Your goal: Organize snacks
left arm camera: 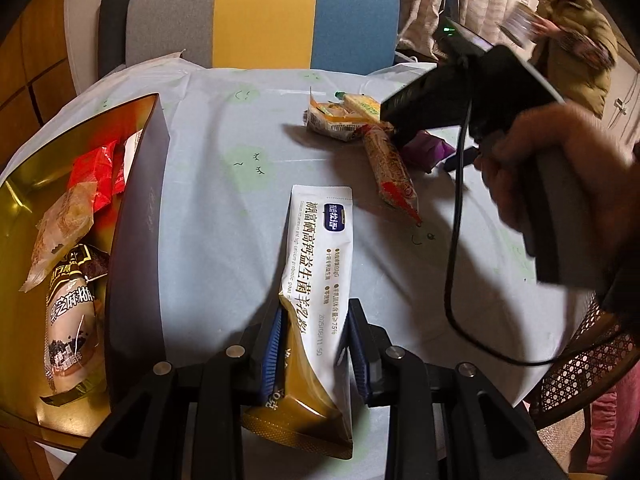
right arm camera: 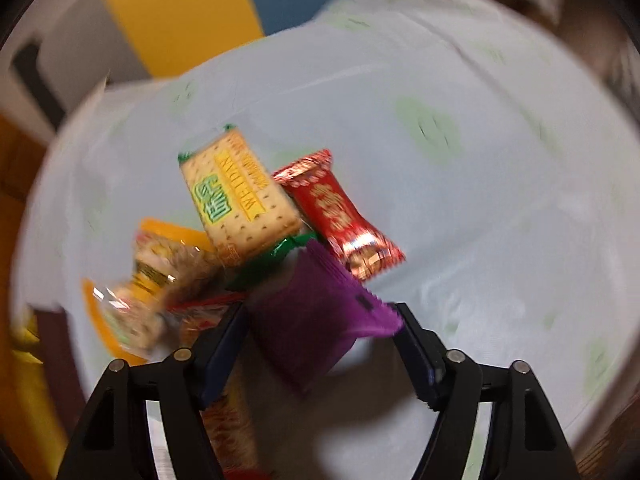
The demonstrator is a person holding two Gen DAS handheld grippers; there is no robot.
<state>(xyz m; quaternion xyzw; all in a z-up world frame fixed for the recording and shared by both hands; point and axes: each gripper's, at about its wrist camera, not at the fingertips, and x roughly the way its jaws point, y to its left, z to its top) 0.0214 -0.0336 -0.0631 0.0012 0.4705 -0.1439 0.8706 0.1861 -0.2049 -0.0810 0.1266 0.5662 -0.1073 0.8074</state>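
Note:
My left gripper [left arm camera: 314, 344] is shut on a long white and gold sachet [left arm camera: 318, 264] that points away over the table. A dark box with a gold inside [left arm camera: 136, 216] at the left holds several snack packets [left arm camera: 72, 272]. My right gripper [right arm camera: 320, 344] is open, its jaws on either side of a purple packet [right arm camera: 316, 316]; the view is blurred. Beyond it lie a cracker pack [right arm camera: 236, 196], a red candy [right arm camera: 344, 216] and a clear-wrapped snack [right arm camera: 160, 280]. The right gripper [left arm camera: 404, 136] also shows in the left wrist view over the snack pile [left arm camera: 352, 116].
The round table has a pale blue cloth with green faces [left arm camera: 240, 168]. A chair with grey, yellow and blue stripes [left arm camera: 264, 16] stands behind it. A person [left arm camera: 572, 40] stands at the far right. A black cable [left arm camera: 456, 240] hangs from the right gripper.

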